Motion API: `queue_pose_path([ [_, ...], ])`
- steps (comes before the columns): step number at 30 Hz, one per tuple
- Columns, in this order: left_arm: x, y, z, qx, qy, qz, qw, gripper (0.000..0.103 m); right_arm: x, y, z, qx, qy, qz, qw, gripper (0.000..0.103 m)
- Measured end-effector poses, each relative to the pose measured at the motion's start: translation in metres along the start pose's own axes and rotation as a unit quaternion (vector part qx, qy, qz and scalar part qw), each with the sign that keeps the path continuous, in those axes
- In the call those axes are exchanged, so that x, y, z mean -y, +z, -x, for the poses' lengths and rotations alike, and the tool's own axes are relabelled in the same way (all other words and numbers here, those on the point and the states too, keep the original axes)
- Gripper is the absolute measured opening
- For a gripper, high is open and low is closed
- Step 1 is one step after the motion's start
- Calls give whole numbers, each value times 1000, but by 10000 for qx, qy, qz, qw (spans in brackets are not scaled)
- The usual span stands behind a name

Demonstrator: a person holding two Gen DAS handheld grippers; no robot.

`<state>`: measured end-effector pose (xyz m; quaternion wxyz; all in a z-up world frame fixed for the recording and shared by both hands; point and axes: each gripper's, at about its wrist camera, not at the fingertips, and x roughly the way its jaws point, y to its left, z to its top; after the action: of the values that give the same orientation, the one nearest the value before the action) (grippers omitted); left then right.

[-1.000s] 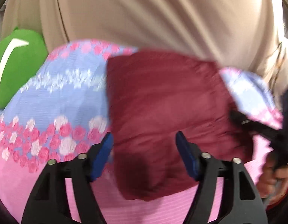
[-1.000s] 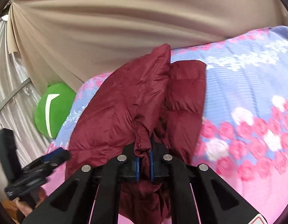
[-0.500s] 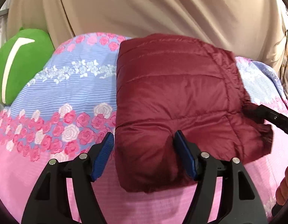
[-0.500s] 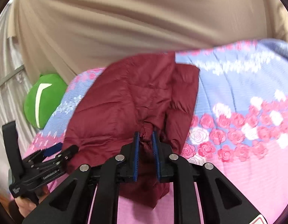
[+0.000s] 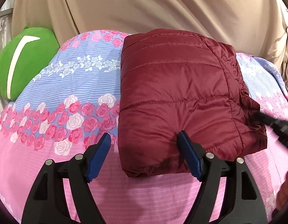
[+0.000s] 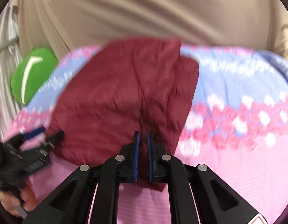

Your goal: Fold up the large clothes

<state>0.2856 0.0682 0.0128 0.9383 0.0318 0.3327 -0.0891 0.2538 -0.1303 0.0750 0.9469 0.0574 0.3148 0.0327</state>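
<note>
A dark red quilted jacket [image 5: 177,97] lies folded into a thick rectangle on the flowered bedspread [image 5: 69,97]. My left gripper [image 5: 144,145] is open, its blue pads [image 5: 99,155] standing on either side of the jacket's near left corner, holding nothing. In the right wrist view the jacket [image 6: 121,100] is blurred by motion. My right gripper [image 6: 143,143] has its jaws a narrow gap apart around the jacket's near edge, with red cloth between them. The right gripper's tip [image 5: 274,125] shows at the jacket's right edge in the left wrist view.
A green plush cushion [image 5: 20,61] lies at the far left of the bed, also in the right wrist view [image 6: 33,74]. A beige curtain [image 5: 144,5] hangs behind the bed. The left gripper and the hand holding it [image 6: 24,153] show at lower left in the right wrist view.
The jacket's raised fold has been laid down flat into a neat rectangle. The right gripper's jaws have parted slightly from their tight pinch. The left gripper stays open.
</note>
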Motion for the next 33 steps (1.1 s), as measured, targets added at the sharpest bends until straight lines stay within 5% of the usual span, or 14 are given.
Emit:
queue_pose_path([
  [6, 0, -1, -1, -22, 4, 42, 10000, 73, -20, 52, -7, 386, 135, 197, 9990, 5],
  [12, -3, -4, -1, -26, -52, 84, 9999, 81, 12, 63, -97, -273, -534, -205, 9980, 3],
  [15, -4, -4, -3, -71, -246, 142, 9996, 83, 39, 51, -123, -584, -496, -561, 9955, 2],
  [17, -4, -7, -6, -100, -169, 125, 9997, 83, 41, 51, -111, -548, -531, -625, 9951, 5],
  [23, -9, -5, -4, -147, -241, 267, 9992, 82, 24, 34, -39, -83, 247, -669, 9974, 6],
  [28, 1, -11, 6, -148, -279, 261, 9992, 82, 16, 5, -65, -598, -122, -172, 9980, 0],
  [33, 12, -26, 19, -155, -249, 117, 9995, 87, 24, 2, -21, -208, -224, -421, 9986, 7],
])
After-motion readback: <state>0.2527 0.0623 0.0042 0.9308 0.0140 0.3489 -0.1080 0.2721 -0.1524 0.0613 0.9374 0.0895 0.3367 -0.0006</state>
